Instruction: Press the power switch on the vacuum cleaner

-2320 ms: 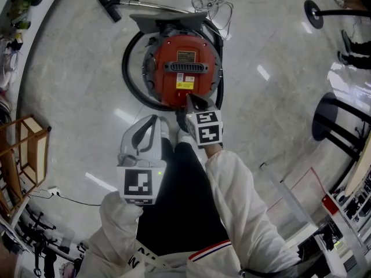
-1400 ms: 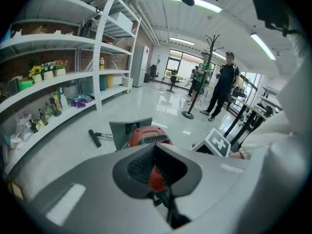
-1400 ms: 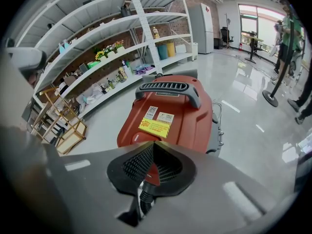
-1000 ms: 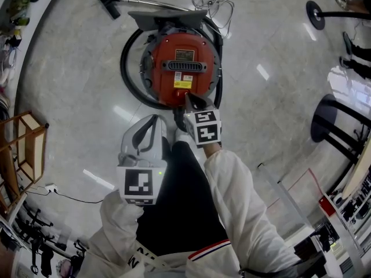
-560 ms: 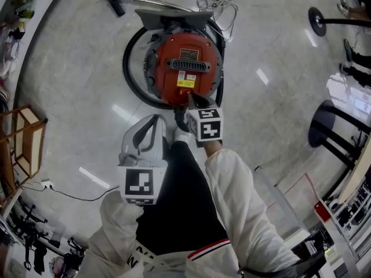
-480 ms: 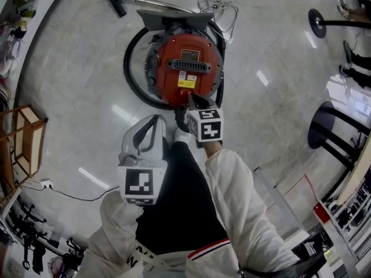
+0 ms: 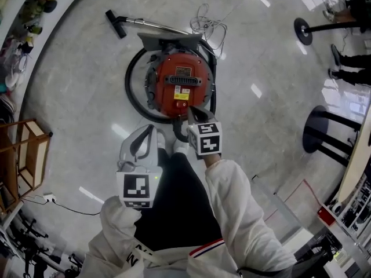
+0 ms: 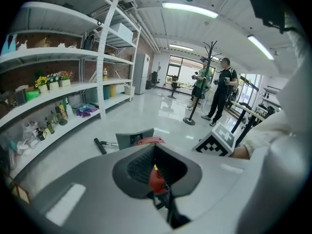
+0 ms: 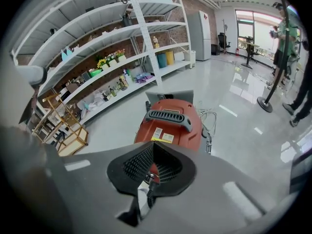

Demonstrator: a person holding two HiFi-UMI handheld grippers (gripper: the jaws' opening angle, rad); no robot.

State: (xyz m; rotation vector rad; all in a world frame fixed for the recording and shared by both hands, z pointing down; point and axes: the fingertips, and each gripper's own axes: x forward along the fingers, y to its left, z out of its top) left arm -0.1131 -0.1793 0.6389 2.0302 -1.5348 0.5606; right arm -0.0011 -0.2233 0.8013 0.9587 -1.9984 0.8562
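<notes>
A round red vacuum cleaner stands on the floor, with a grey handle and a yellow label on top. My right gripper is shut, and its tip rests at the cleaner's near edge just below the label. In the right gripper view the shut jaws point at the cleaner's near rim; the switch itself is hidden behind them. My left gripper hangs shut and empty to the left, short of the cleaner. From the left gripper view the red top shows just past the tips.
A black hose loops round the cleaner's left, and a wand with nozzle and a loose cable lie beyond it. A wooden rack stands left, black stool bases right. Two people stand far off by a coat stand.
The head view has pulled back, so the cleaner looks smaller and farther. My right gripper's tip stays at the cleaner's near edge, and the left gripper has held its place.
</notes>
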